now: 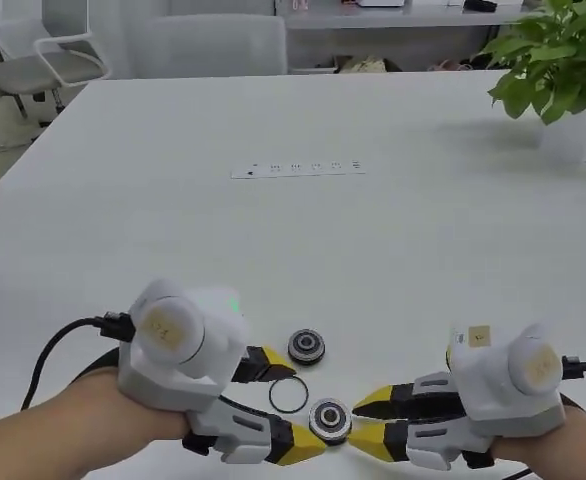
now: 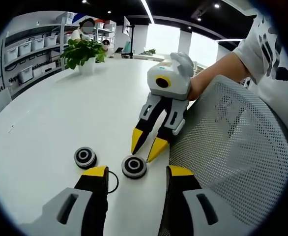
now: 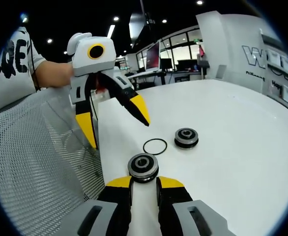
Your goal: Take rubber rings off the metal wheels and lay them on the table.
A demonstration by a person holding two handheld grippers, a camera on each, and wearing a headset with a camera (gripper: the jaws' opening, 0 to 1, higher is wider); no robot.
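Observation:
Two small metal wheels with dark rims lie near the table's front edge. One wheel (image 1: 330,418) (image 2: 134,166) (image 3: 143,167) sits between the tips of both grippers. The other wheel (image 1: 306,346) (image 2: 85,157) (image 3: 186,137) lies a little farther out. A loose black rubber ring (image 1: 288,395) (image 3: 155,145) lies flat between them, partly behind my left finger (image 2: 97,179). My left gripper (image 1: 291,402) (image 2: 136,172) (image 3: 118,132) is wide open, its jaws straddling the near wheel. My right gripper (image 1: 363,418) (image 3: 145,183) (image 2: 146,147) points at the same wheel, jaws a narrow gap apart and holding nothing.
The white table (image 1: 303,250) stretches away. A strip of sockets (image 1: 296,168) is set in its middle, and a potted plant (image 1: 558,60) stands at the far right. A mesh chair back (image 2: 232,147) is close behind the front edge. Chairs and shelves stand beyond the table.

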